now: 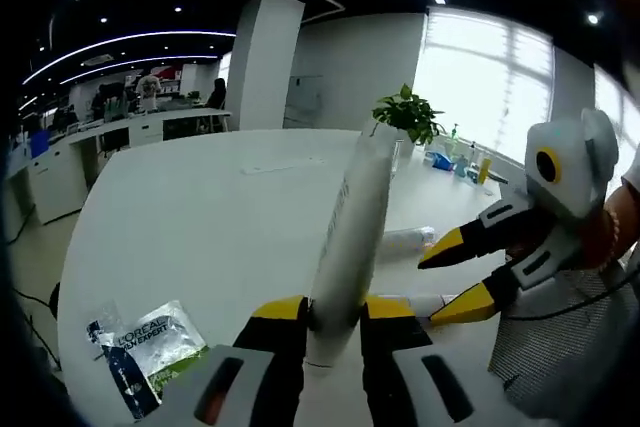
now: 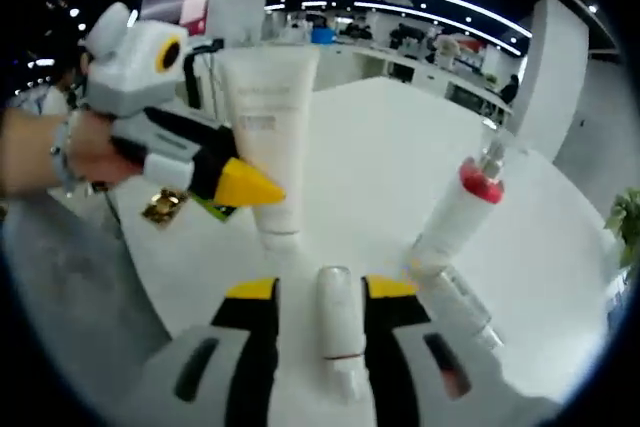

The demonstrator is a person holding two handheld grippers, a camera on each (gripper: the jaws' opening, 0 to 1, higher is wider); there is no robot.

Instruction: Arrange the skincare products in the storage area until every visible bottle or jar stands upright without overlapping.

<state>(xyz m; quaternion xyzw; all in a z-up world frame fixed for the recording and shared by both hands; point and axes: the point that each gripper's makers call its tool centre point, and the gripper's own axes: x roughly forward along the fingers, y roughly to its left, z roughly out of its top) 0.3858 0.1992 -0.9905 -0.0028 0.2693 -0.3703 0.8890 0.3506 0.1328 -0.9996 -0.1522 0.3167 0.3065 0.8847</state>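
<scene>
Left claw (image 1: 333, 319) grips the white tube (image 1: 350, 237), held above the white table (image 1: 200, 217).
Right claw (image 2: 320, 297) stands narrow around a small white bottle (image 2: 337, 322); a red-collared spray bottle (image 2: 458, 209) leans nearby.

An open-plan office is seen beyond the jaws: a white table (image 1: 200, 217), a square white column (image 1: 262, 62), bright windows (image 1: 470, 77) at right, curved ceiling light strips (image 1: 120, 42) overhead.
</scene>
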